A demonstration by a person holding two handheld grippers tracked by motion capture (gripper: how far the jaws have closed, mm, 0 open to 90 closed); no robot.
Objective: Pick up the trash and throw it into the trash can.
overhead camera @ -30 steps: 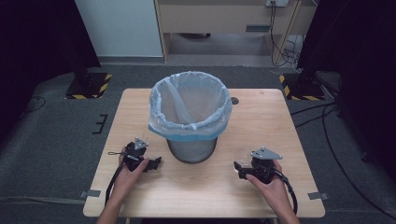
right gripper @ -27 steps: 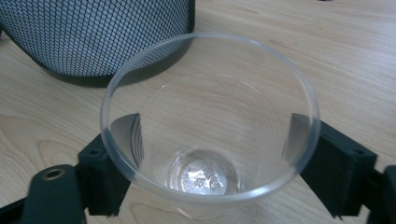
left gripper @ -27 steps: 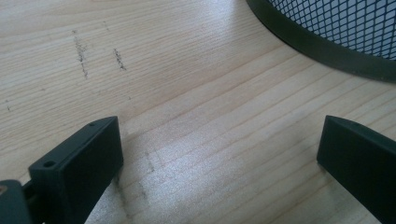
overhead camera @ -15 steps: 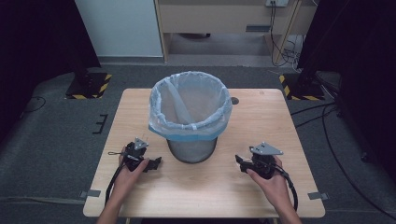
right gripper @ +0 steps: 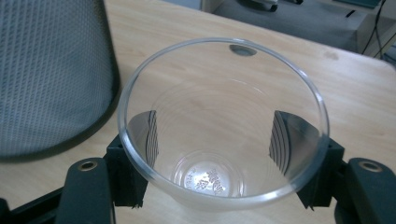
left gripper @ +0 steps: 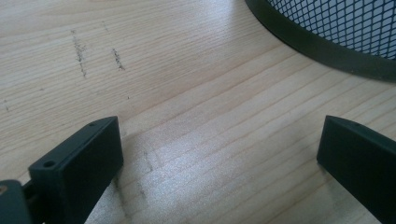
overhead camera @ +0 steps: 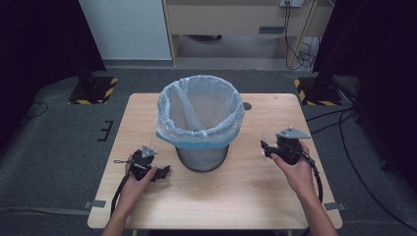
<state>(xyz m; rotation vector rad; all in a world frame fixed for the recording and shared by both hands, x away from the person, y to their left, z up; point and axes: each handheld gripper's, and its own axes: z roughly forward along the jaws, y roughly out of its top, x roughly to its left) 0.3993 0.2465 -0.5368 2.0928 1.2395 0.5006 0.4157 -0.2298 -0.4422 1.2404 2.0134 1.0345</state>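
Jaws of the right gripper [right gripper: 219, 172] pinched a clear, round plastic cup [right gripper: 223, 126] at its lower walls, mouth up and empty, held just above the pale wooden tabletop [overhead camera: 255, 206] to the right of the dark mesh waste bin lined with a translucent bag with a blue hem [overhead camera: 200, 123]. The step in hand looked like carrying the cup to the bin for dropping. The next move would call for lifting the cup higher than the bin's rim, moving it leftward over the opening, then spreading the jaws. The left gripper [left gripper: 219, 154] sat low near the bin's base [left gripper: 327, 42] with its jaws spread wide and nothing between them. Open tabletop lay between cup and bin; the bag's overhanging hem was the edge to clear, and the right table edge stood near.
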